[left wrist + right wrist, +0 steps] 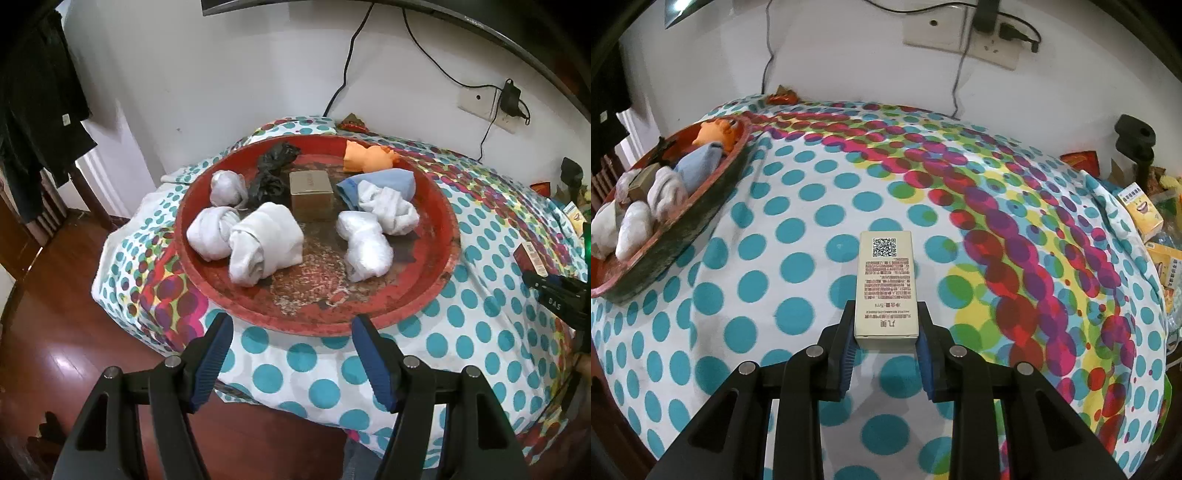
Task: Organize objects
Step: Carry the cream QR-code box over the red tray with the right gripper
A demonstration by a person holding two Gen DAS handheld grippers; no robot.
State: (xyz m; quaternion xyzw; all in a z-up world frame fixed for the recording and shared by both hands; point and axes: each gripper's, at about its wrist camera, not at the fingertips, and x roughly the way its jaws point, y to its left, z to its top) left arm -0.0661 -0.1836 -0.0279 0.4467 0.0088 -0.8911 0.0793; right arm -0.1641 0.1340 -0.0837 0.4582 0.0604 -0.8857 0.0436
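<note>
Right tongs (pixel 886 332) clamp the near end of a small beige box (pixel 886 280) w/ QR code, held above the dotted cloth (pixel 783 229) on the desk. Left tongs (pixel 291 354) gape wide w/ nothing between, just near of the red tray (pixel 436 206). Tray holds white bundles (pixel 264 243), gold box (pixel 311 192), blue cloth (pixel 384 181), orange toy (pixel 365 157) at far edge.

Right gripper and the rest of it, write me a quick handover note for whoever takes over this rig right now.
Right gripper: shut on a small beige box with a QR code, held above the polka-dot cloth.
Left gripper: open, empty, in front of the red tray.
Already in the tray: white cloth bundles, a blue cloth, an orange toy, a black bag, a gold box.
Left: probably place the held box; yellow boxes remain at the cloth's right edge.
</note>
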